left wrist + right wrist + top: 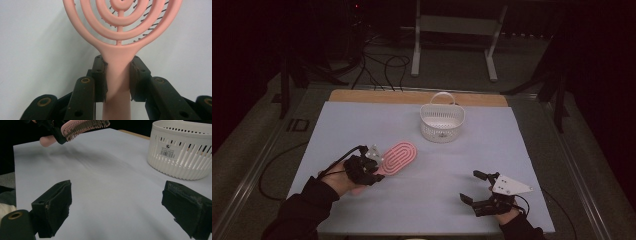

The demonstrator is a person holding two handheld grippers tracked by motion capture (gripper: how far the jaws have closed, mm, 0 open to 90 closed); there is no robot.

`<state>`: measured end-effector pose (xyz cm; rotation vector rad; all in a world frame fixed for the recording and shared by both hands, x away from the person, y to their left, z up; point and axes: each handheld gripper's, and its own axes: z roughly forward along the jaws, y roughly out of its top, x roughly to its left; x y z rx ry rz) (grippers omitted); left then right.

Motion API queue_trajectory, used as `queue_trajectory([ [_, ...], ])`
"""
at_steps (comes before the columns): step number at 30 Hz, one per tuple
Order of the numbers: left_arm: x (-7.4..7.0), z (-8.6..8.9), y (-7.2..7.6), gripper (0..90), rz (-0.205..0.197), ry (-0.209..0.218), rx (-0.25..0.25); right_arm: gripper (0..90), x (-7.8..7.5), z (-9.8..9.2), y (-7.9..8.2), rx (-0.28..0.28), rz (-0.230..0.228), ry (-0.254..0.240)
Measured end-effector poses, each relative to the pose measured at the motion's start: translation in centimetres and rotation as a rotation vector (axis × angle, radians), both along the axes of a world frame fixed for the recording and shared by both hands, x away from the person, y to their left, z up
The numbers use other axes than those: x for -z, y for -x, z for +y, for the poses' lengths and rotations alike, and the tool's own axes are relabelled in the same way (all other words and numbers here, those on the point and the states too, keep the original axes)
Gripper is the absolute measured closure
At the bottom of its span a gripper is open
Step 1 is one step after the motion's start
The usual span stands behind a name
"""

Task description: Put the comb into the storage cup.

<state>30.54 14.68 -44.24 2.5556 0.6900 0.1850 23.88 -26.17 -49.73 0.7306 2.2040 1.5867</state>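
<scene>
A pink hairbrush (398,157) with a ringed, vented oval head is held above the white mat at the left. My left gripper (377,176) is shut on its handle (117,82), both pads pressed against the sides just below the head. Dark bristles point down, as the right gripper view shows under the brush (85,126). My right gripper (476,186) hovers low over the mat near the front right, its jaws wide apart with nothing between them (116,205).
A white slotted basket (442,122) with a handle stands at the back centre of the mat (362,125); it appears close at the right in the right gripper view (182,152). A wooden table edge (377,96) runs behind the mat.
</scene>
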Motion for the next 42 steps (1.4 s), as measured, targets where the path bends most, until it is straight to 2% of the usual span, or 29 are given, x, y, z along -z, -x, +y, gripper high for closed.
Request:
queue_trajectory([
  [1,-0.1,-0.5,0.0,70.8,-0.017,0.027,-0.005,9.1,0.0,0.0,0.0,0.004,-0.001,0.000],
  [3,-0.2,-0.7,0.1,70.8,-0.040,0.046,-0.002,9.1,0.0,-0.1,0.0,0.008,0.001,-0.001],
  [7,-0.3,-1.3,0.2,70.8,-0.055,0.087,0.005,9.0,0.0,-0.2,0.0,0.014,0.000,-0.003],
  [8,-0.2,-1.4,0.3,70.8,-0.073,0.095,0.005,9.1,-0.1,-0.2,0.0,0.015,-0.001,-0.003],
  [10,-0.2,-1.6,0.2,70.8,-0.072,0.122,0.008,9.0,-0.1,-0.2,0.0,0.016,-0.003,-0.004],
  [11,-0.1,-1.7,0.4,70.8,-0.091,0.131,0.003,9.0,-0.1,-0.2,0.0,0.016,-0.002,-0.004],
  [14,0.0,-2.1,0.4,70.8,-0.101,0.148,0.007,9.0,-0.1,-0.2,0.0,0.018,0.000,-0.004],
  [15,0.0,-2.2,0.3,70.8,-0.093,0.159,0.013,9.0,0.0,-0.2,0.0,0.019,0.001,-0.004],
  [17,0.0,-2.4,0.3,70.9,-0.118,0.169,0.008,9.0,0.0,-0.1,-0.1,0.019,0.001,-0.005],
  [18,0.0,-2.5,0.3,70.8,-0.110,0.182,0.011,9.1,-0.1,-0.2,-0.1,0.019,0.001,-0.004],
  [19,0.0,-2.6,0.3,70.8,-0.126,0.188,0.007,9.0,-0.1,-0.2,-0.1,0.019,-0.001,-0.003],
  [21,-0.1,-2.8,0.3,70.8,-0.128,0.203,0.014,9.0,-0.1,-0.2,-0.1,0.018,-0.003,-0.004],
  [22,0.0,-3.0,0.4,70.8,-0.146,0.209,0.013,9.0,-0.1,-0.2,0.0,0.018,-0.004,-0.003],
  [24,0.0,-3.1,0.5,70.8,-0.149,0.226,0.019,9.0,-0.1,-0.2,0.0,0.017,-0.003,-0.006],
  [25,0.1,-3.2,0.6,70.8,-0.164,0.235,0.014,9.1,-0.1,-0.2,0.0,0.018,-0.001,-0.005],
  [30,0.2,-3.3,0.8,70.8,-0.183,0.269,0.016,9.0,0.0,-0.1,-0.1,0.018,0.001,-0.004],
  [34,0.5,-3.2,1.1,70.8,-0.226,0.299,0.008,9.1,-0.1,-0.2,-0.1,0.019,-0.002,-0.005],
  [42,0.7,-2.8,1.7,70.8,-0.269,0.358,-0.007,9.1,-0.1,-0.2,-0.1,0.021,0.000,-0.007],
])
